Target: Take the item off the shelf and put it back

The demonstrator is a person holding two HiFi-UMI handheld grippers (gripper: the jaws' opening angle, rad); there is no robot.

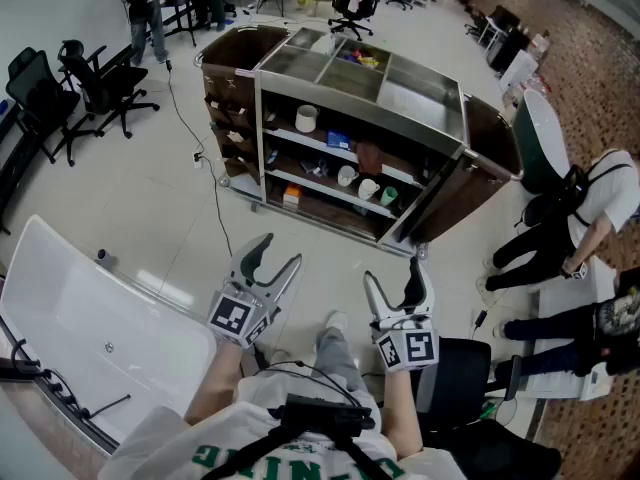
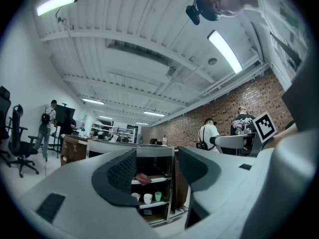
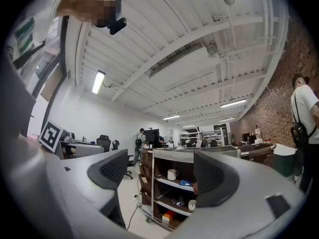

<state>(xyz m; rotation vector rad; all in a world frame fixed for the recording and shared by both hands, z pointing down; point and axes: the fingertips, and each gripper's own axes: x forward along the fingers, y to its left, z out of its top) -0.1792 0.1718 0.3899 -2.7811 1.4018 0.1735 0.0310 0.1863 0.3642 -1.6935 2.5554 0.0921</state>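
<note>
A wood and metal shelf cart (image 1: 355, 133) stands on the floor a few steps ahead of me. Its shelves hold a white mug (image 1: 307, 118), a blue box (image 1: 338, 140), a brown item (image 1: 370, 158), white cups (image 1: 368, 188), a green cup (image 1: 388, 196) and an orange box (image 1: 291, 196). My left gripper (image 1: 278, 252) is raised in front of me, open and empty, well short of the cart. My right gripper (image 1: 393, 278) is beside it, also open with nothing between its fingers. The shelf (image 2: 149, 183) shows between the left jaws. Between the right jaws I see the white mug (image 3: 172, 174).
A large white tub-like surface (image 1: 80, 318) lies at my left. Office chairs (image 1: 90, 83) stand at the far left, and a cable (image 1: 200, 158) runs across the floor. People (image 1: 590, 218) are at the right beside white furniture. A black chair (image 1: 460, 368) is close to my right side.
</note>
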